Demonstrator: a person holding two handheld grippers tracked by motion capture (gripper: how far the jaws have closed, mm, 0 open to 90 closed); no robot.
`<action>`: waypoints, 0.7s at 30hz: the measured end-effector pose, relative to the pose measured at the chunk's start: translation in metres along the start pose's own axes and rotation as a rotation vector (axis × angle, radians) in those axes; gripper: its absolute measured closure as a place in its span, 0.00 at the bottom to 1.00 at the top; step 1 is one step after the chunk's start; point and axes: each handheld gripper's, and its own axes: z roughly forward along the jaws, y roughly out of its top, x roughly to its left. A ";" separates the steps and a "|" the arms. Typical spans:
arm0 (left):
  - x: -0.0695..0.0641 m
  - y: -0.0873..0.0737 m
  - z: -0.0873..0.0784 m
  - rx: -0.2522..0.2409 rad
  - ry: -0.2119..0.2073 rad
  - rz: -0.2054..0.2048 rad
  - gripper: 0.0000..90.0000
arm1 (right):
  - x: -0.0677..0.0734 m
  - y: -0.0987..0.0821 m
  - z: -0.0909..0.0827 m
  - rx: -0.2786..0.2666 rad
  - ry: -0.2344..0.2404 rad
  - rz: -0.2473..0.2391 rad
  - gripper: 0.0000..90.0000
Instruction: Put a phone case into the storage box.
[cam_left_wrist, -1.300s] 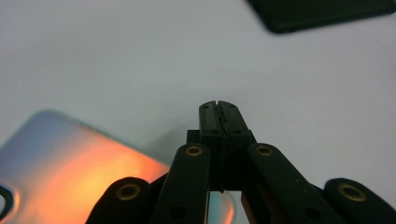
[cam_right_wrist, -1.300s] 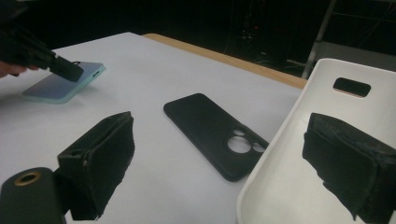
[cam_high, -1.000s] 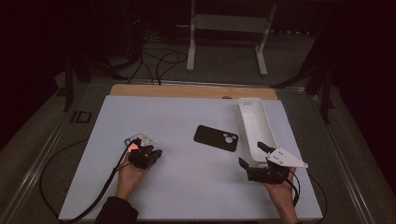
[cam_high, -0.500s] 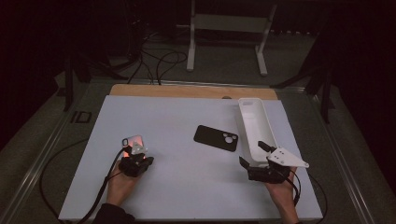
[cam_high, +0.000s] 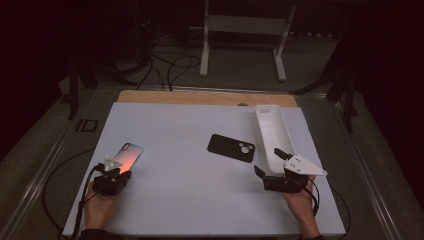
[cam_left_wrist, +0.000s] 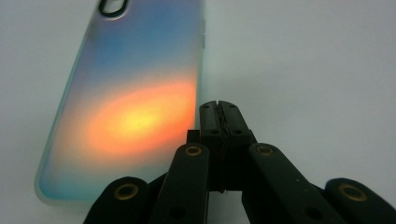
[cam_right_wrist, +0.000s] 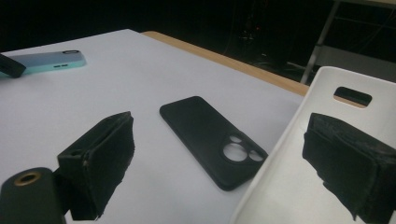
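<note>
Between the iridescent case (cam_high: 127, 156) and white case (cam_high: 270, 137) lies a black case (cam_high: 231, 147).

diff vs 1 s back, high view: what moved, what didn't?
The left tongs, jaws shut and empty, slid left and toward the person across the white table, uncovering the iridescent phone case lying flat beside their tips. Unchanged: right tongs open at the white case, black case mid-table.
</note>
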 end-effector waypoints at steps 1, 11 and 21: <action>0.000 0.000 0.000 -0.001 0.001 0.005 1.00 | -0.001 -0.001 0.000 -0.001 -0.002 0.006 0.10; -0.002 0.001 -0.006 -0.084 -0.024 0.011 1.00 | 0.000 -0.004 -0.001 -0.005 0.003 0.003 0.10; -0.013 0.002 -0.053 -0.413 -0.154 0.086 0.70 | 0.001 -0.007 -0.004 -0.009 0.013 0.017 0.10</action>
